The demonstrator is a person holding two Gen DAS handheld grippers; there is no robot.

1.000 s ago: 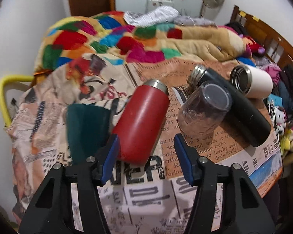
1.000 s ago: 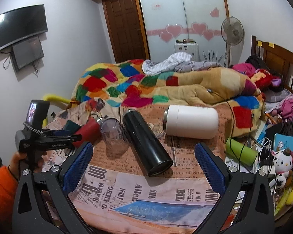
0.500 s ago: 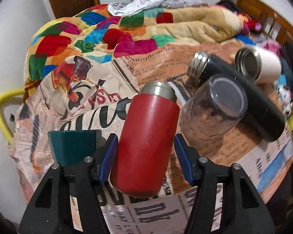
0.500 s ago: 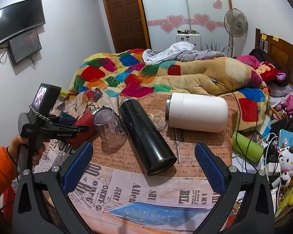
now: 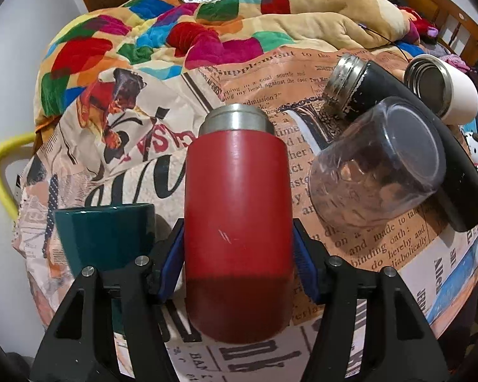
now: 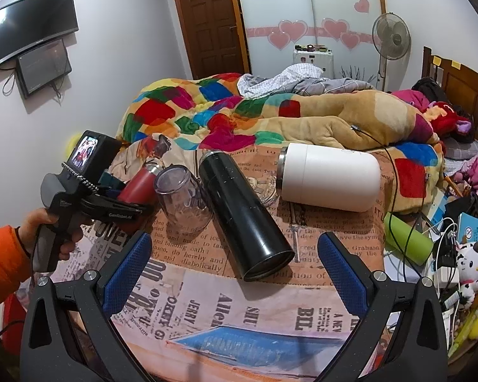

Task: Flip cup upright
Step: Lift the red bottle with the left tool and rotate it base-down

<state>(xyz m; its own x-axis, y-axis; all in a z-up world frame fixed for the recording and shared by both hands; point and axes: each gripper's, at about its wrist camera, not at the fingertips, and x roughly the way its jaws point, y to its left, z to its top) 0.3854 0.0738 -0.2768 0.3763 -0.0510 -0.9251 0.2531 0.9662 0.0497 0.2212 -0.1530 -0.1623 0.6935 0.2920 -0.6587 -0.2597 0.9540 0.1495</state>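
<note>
A red steel cup lies on its side on the newsprint-covered table, steel rim pointing away. My left gripper has its blue pads against both sides of the cup's body, shut on it. In the right wrist view the red cup shows at the left, held by the left gripper. My right gripper is open and empty above the table's near edge. A clear glass stands upside down beside the red cup. A black flask and a white flask lie on their sides.
A dark green mug stands just left of the left gripper. A colourful quilt lies heaped behind the table. A green bottle, cables and toys crowd the right side. A yellow chair frame is at the left.
My left gripper has moved forward over the red cup and closed on its body. The right gripper has stayed open, shifting only slightly.
</note>
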